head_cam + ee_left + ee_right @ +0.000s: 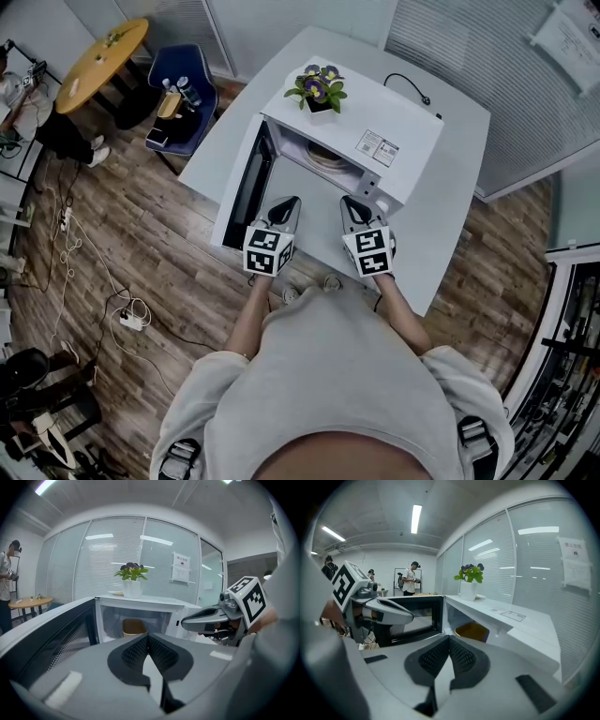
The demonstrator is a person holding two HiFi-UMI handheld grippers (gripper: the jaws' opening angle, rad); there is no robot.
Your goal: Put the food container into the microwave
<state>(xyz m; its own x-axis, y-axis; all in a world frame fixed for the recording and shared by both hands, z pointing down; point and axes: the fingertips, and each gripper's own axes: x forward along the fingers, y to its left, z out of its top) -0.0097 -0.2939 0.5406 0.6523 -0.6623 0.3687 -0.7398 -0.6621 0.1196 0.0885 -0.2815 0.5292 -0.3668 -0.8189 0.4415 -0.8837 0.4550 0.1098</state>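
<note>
The white microwave stands on a white table with its dark door swung open to the left. The food container, a tan round tub, sits inside the cavity; it also shows in the left gripper view as the container and in the right gripper view as the container. My left gripper and right gripper hover side by side just in front of the opening. Both are shut with nothing between the jaws, as the left gripper and right gripper show in their own views.
A potted plant stands on the microwave's top. A black cable lies on the table behind it. A yellow round table and a blue chair stand at far left. Glass walls with blinds close off the back.
</note>
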